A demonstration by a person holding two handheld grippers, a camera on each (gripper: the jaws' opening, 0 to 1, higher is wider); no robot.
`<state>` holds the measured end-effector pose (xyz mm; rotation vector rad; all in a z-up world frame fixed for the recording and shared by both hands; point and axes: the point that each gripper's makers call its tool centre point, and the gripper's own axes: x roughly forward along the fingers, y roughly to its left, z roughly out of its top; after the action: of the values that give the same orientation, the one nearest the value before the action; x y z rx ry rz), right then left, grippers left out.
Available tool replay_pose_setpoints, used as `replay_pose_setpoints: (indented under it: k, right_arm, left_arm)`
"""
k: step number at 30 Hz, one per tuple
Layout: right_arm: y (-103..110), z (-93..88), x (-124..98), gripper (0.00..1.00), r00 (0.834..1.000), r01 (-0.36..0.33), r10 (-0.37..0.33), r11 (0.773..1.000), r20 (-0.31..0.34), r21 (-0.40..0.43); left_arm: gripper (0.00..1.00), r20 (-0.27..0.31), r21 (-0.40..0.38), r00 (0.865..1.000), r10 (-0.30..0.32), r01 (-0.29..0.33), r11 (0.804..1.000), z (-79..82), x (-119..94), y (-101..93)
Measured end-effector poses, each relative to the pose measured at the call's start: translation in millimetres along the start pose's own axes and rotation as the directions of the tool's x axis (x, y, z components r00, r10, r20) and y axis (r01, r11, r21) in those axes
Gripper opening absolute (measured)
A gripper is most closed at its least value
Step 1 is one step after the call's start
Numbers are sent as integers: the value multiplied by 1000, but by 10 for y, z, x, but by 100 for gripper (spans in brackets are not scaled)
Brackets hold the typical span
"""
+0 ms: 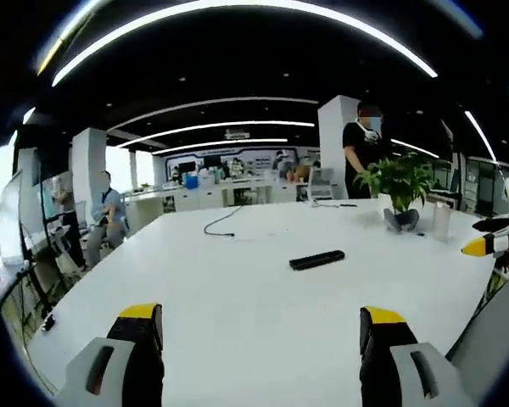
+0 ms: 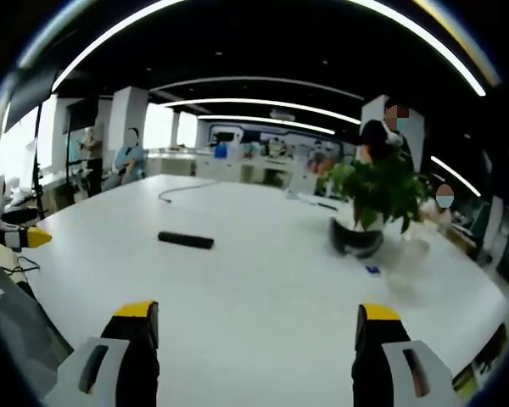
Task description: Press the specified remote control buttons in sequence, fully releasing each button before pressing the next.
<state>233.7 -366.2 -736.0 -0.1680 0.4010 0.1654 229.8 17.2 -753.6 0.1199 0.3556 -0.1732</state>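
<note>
while the slim black remote control (image 1: 316,259) lies alone mid-worktop (image 1: 237,322), both grippers, left (image 1: 261,326) and right (image 2: 251,326), hover well short, fingers apart and empty, probably keeping it visible.

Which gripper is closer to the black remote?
Hard to call. The remote lies well ahead of both the left gripper and right gripper; neither touches it.

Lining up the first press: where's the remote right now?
The remote lies flat on the white table, mid-table, ahead of both grippers. In the right gripper view it sits left of the potted plant.
</note>
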Motion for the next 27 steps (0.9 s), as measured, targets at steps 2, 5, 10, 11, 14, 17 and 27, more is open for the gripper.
replay_pose_setpoints:
  k: [2, 5, 10, 11, 14, 17, 27]
  right_arm:
    - [-5, -5, 2, 96, 1000, 1, -1, 1000, -3, -2]
    - [-13, 6, -2, 95, 1000, 4, -4, 1000, 3, 3]
    - [-34, -1, -5, 95, 1000, 10, -10, 1000, 0, 15]
    - [-39, -7, -5, 95, 1000, 13, -13, 1000, -3, 16]
    - [-58, -5, -10, 95, 1000, 24, -24, 1000, -2, 15]
    - [-67, -12, -11, 94, 1000, 28, -28, 999, -4, 18]
    - [-40, -14, -5, 94, 1000, 16, -16, 1000, -6, 12]
  left_arm:
    - [98, 30, 9, 1000, -1, 1, 1000, 44, -18, -28]
    - [98, 48, -10, 998, -37, 37, 999, 68, -14, -94]
    - [100, 15, 68, 998, -57, 55, 996, 35, 0, -191]
    - [100, 17, 74, 998, -53, 51, 996, 42, -5, -183]
    - [100, 24, 33, 998, -60, 59, 998, 57, -3, -179]
    - [100, 31, 11, 998, -52, 51, 999, 67, -10, -151]
    - [100, 48, -2, 998, -36, 36, 999, 79, -8, -107]
